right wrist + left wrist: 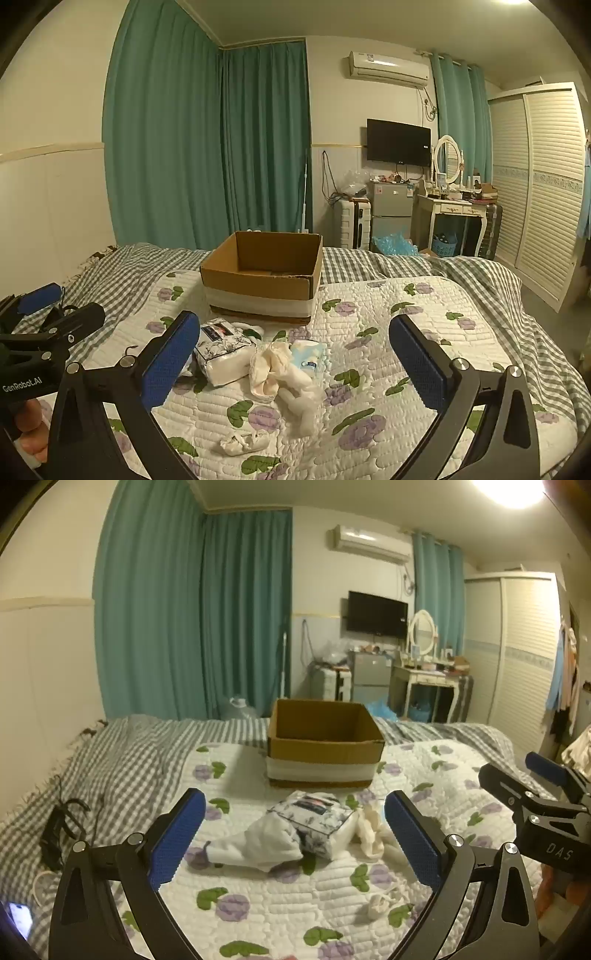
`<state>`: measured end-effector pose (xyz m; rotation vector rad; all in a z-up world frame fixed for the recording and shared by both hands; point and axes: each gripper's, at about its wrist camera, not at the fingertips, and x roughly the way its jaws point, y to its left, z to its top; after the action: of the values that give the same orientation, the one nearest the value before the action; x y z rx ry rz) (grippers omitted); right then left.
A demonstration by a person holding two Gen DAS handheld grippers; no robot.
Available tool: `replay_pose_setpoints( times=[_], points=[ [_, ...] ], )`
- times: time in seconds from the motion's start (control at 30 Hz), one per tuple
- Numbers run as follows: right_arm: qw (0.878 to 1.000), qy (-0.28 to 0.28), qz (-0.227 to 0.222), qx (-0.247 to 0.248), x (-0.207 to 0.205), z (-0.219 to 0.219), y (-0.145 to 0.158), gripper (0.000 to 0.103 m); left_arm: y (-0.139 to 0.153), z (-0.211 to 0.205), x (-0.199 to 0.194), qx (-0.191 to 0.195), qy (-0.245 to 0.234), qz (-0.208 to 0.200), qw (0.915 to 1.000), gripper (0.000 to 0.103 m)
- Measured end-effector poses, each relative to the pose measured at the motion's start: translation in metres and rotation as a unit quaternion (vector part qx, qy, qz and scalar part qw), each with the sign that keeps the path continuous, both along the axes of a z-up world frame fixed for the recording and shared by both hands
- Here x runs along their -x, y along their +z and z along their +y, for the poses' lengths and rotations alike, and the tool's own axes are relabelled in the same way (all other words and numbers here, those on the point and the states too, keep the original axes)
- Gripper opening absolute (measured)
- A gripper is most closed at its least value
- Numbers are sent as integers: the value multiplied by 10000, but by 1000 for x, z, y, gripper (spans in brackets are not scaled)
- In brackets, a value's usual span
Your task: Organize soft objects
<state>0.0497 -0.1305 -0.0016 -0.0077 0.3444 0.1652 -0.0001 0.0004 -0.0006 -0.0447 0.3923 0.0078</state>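
Note:
An open cardboard box (325,744) stands on the flowered quilt (295,904); it also shows in the right wrist view (262,280). In front of it lies a pile: a floral tissue pack (314,821) (221,350), a white cloth (262,845), cream cloths (369,829) (269,365), a light blue packet (308,356) and a small crumpled white piece (378,904) (242,441). My left gripper (293,840) is open above the pile. My right gripper (293,362) is open above the cloths. Each shows in the other's view, the right one (517,775) and the left one (62,310).
A grey checked blanket (110,760) covers the bed's left and far side. A black cable tangle (59,827) and a phone (20,919) lie at the left. A wardrobe (543,192), dressing table (458,214) and small fridge (391,210) stand beyond the bed.

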Motion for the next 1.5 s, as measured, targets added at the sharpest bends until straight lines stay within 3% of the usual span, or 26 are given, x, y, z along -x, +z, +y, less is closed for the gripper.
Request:
replay_pose_setpoints(
  times=[1.5],
  points=[
    [10000,-2,65,15,-3,0,-2,103,-4,4,-1,-39,70,93,9999,99]
  ],
)
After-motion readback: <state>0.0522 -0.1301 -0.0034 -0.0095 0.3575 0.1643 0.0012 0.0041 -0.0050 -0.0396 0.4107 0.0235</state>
